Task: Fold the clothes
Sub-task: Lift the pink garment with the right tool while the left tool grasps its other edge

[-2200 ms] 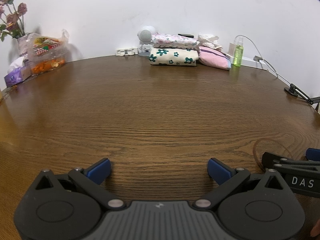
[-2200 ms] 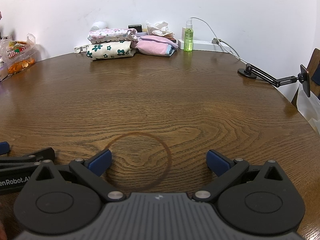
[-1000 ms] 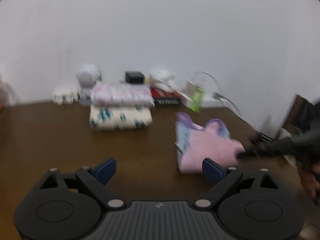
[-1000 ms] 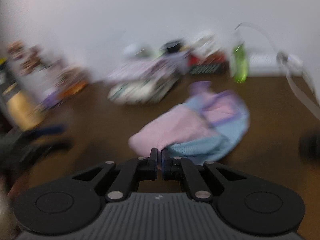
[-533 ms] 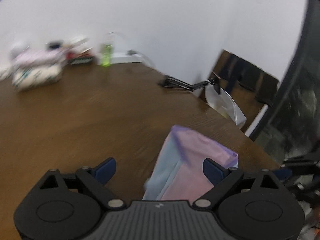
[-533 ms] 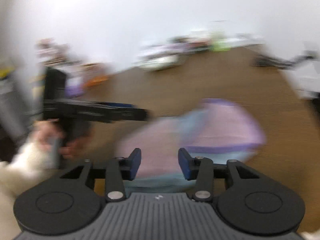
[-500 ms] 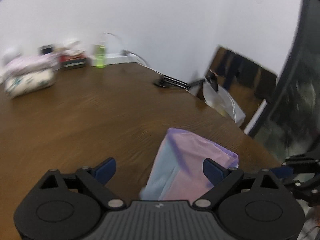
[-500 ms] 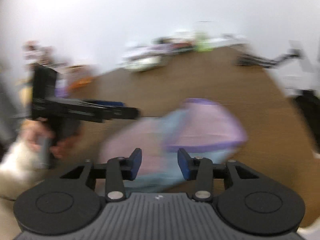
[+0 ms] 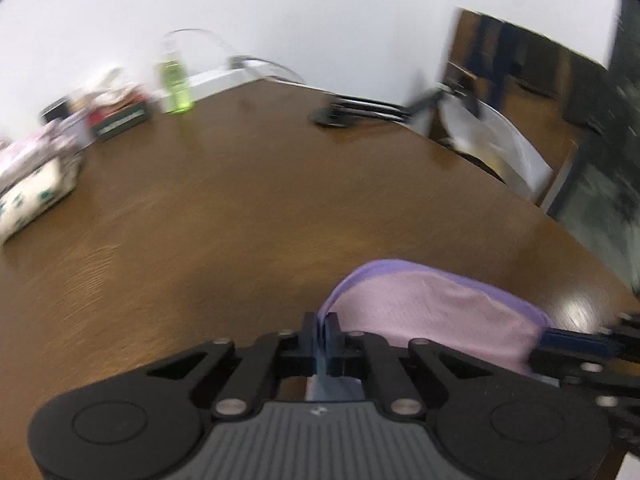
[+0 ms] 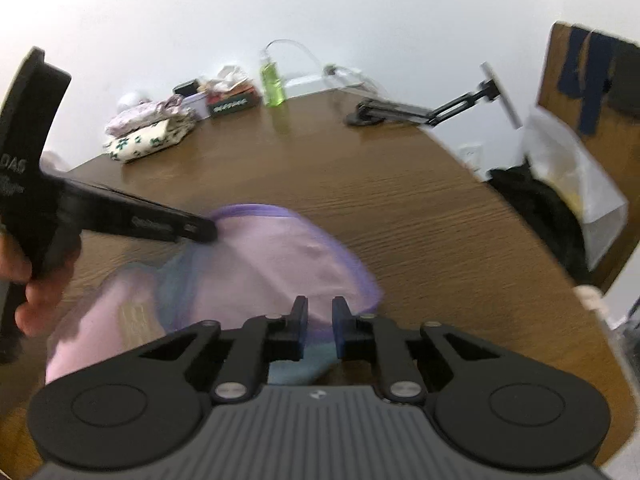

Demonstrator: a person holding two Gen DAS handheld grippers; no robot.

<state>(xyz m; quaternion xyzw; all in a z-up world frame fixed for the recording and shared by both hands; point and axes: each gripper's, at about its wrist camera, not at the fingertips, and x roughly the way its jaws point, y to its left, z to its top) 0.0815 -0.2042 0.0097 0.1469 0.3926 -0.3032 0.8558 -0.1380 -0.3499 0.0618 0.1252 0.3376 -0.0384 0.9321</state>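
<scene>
A pink garment with purple trim and a pale blue part (image 10: 272,264) lies on the brown wooden table (image 10: 400,200) near its right front edge; it also shows in the left wrist view (image 9: 432,312). My left gripper (image 9: 322,344) is shut on the garment's purple-trimmed edge. In the right wrist view its fingers (image 10: 176,228) reach the garment's far left edge. My right gripper (image 10: 320,320) stands over the garment's near right edge with a narrow gap between its jaws, cloth beneath them.
Folded floral clothes (image 10: 148,132) are stacked at the table's far side, by a green bottle (image 10: 272,84), boxes and a white cable. A black phone arm (image 10: 424,110) stands at the far right edge. A chair with a plastic bag (image 10: 576,168) is beyond the table's right edge.
My left gripper has closed from wide open onto the garment's purple edge. My right gripper's jaws have narrowed over the near edge. Both views have swung slightly.
</scene>
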